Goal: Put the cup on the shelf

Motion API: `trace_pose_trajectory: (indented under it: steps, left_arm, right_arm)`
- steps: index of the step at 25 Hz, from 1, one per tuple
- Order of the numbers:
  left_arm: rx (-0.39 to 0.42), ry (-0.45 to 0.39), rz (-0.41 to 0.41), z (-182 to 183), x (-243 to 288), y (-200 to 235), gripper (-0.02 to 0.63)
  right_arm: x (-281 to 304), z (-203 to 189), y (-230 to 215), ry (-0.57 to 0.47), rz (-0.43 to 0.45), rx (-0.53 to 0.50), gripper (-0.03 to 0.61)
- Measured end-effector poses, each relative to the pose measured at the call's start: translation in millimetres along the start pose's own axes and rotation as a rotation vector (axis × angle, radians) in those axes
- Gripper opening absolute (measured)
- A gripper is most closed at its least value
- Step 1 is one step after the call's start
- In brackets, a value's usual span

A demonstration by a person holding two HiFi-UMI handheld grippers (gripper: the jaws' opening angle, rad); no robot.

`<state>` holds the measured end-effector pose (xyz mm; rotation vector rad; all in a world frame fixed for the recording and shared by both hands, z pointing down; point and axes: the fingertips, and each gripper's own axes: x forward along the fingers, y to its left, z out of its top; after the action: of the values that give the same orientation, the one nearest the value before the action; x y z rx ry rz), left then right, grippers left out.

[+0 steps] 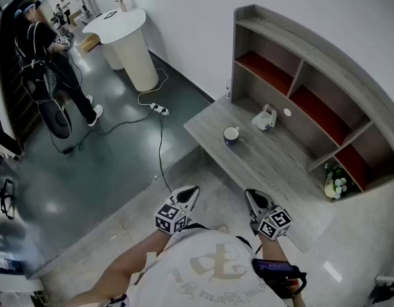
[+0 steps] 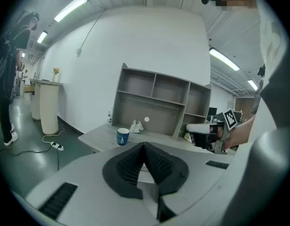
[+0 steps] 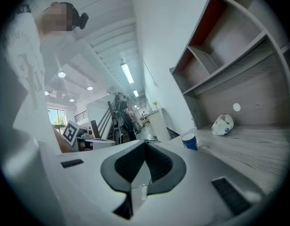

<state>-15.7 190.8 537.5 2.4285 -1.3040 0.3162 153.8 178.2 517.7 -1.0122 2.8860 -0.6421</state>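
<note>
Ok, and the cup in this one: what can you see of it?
The cup is small, blue outside with a white rim and inside, and has a pale mark on its side. It looks glazed, like ceramic. It stands upright, mouth up, and seems empty, on the grey wood-look desk top in front of the shelf unit, not yet on a shelf. A white crumpled object lies apart from it, nearer the back panel. Only the desk touches it.

Cup [image 1: 231, 135] on desk [image 1: 274, 171], left of lumpy object [image 1: 265, 118], before shelf [image 1: 325, 54]
</note>
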Motion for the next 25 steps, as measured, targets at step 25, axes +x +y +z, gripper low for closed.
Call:
trace_pose_trajectory:
  steps: [25]
  left_arm:
    - [0.002,0.016,0.056,-11,-1,-7,0.002]
  right_arm:
    - [-5,-21,-3,0.011,0.032,0.057,0.005]
